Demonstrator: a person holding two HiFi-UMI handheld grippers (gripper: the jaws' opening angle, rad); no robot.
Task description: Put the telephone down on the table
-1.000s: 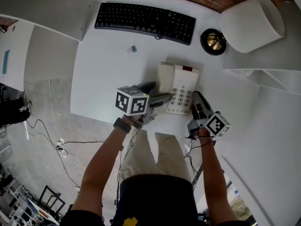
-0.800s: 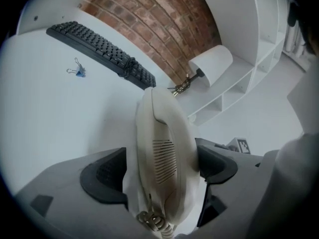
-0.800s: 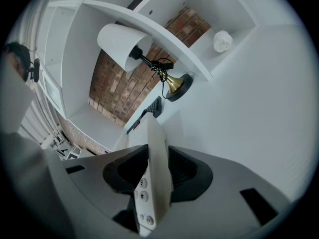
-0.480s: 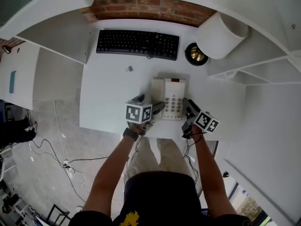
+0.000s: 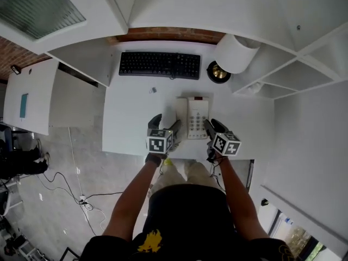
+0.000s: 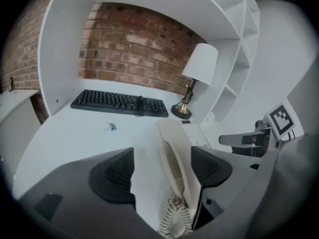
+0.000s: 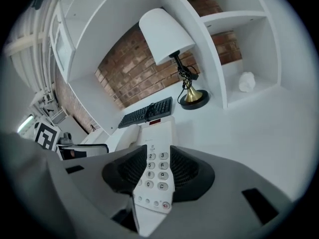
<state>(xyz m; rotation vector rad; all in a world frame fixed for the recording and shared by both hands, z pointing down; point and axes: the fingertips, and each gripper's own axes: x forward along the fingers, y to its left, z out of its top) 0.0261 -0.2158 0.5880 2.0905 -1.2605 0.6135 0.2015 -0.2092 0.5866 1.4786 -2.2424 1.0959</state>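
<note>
The white telephone (image 5: 197, 116) lies on the white table (image 5: 128, 124) near its front edge, with its handset (image 5: 181, 112) along the left side. My left gripper (image 5: 165, 123) straddles the handset's near end (image 6: 174, 158). Its jaws are closing; the handset lies by the right pad (image 6: 212, 167), and a wide gap separates it from the left one. My right gripper (image 5: 213, 128) has the keypad end of the telephone (image 7: 159, 133) between its jaws. They are closing too, and the pads (image 7: 189, 173) flank the keys closely without a visible squeeze.
A black keyboard (image 5: 159, 64) lies at the back of the table. A brass-footed lamp (image 5: 217, 72) with a white shade (image 5: 234, 53) stands at the back right. A small binder clip (image 5: 153, 90) lies left of the phone. White shelves (image 5: 288, 86) rise on the right.
The head view has drawn up and back, so everything looks smaller. Both grippers have slid back toward the table's front edge, and the telephone rests flat on the table.
</note>
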